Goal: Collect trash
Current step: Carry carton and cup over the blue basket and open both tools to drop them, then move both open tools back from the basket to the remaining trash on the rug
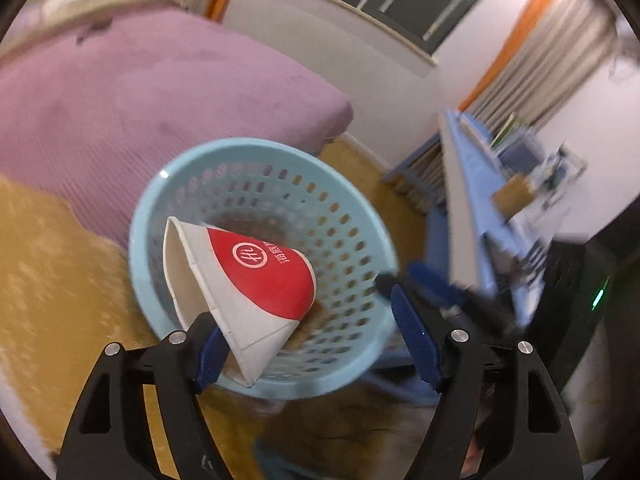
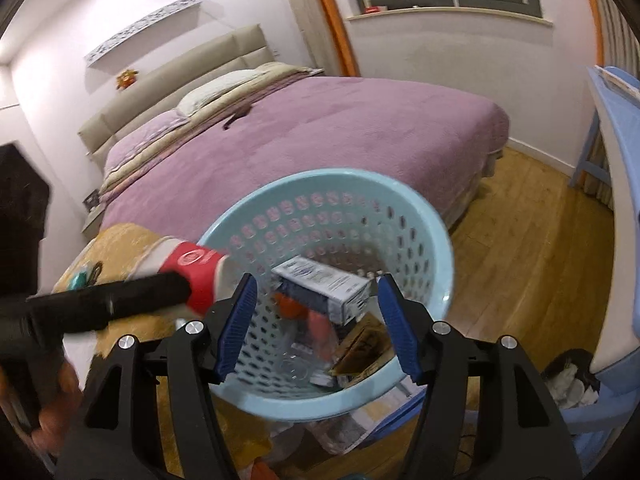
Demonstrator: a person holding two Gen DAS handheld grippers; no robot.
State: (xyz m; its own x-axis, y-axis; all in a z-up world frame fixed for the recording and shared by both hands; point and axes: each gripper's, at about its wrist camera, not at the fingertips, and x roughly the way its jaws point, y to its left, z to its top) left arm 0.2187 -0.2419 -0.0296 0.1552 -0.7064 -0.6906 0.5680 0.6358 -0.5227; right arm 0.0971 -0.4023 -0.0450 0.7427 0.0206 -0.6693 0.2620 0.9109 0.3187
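Spread left gripper (image 1: 312,344) jaws flank a red-white paper cup (image 1: 240,288), logo characters unreadable, over the basket (image 1: 256,152).

1. Bed (image 2: 360,136): purple cover over the whole top; pillow (image 2: 218,90) at the head end; small dark item (image 2: 239,115) on the cover near the pillow, too small to identify.
2. Yellow-covered surface (image 2: 120,240) beside the bed's near corner: small teal object (image 2: 79,279) on it, blurred.
3. Wooden floor (image 2: 520,260): bed stands on it; blue furniture legs (image 2: 584,164) at the right edge, near the wall.
4. Basket: support underneath cannot be made out.
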